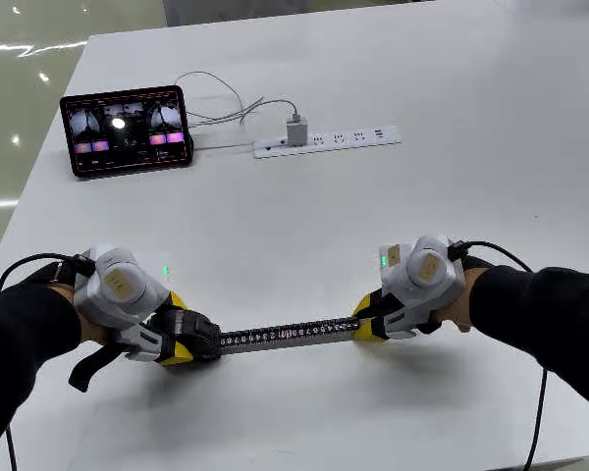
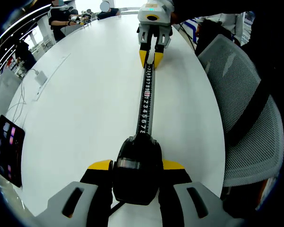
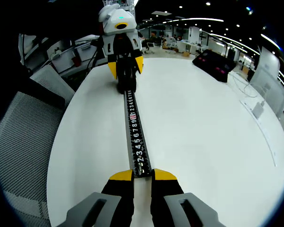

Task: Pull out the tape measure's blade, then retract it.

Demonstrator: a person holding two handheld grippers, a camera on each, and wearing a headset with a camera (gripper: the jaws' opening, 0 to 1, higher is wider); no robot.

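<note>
Near the white table's (image 1: 373, 216) front edge, the left gripper (image 1: 180, 331) clamps the tape measure case (image 2: 137, 170) while the right gripper (image 1: 363, 320) pinches the tip of the blade (image 1: 285, 335), stretched between them. The blade is probably thin, springy and sharp-edged, so best held by its tip.

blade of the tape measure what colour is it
Black blade with white numbers and a red mark; clearest in the right gripper view.
</note>
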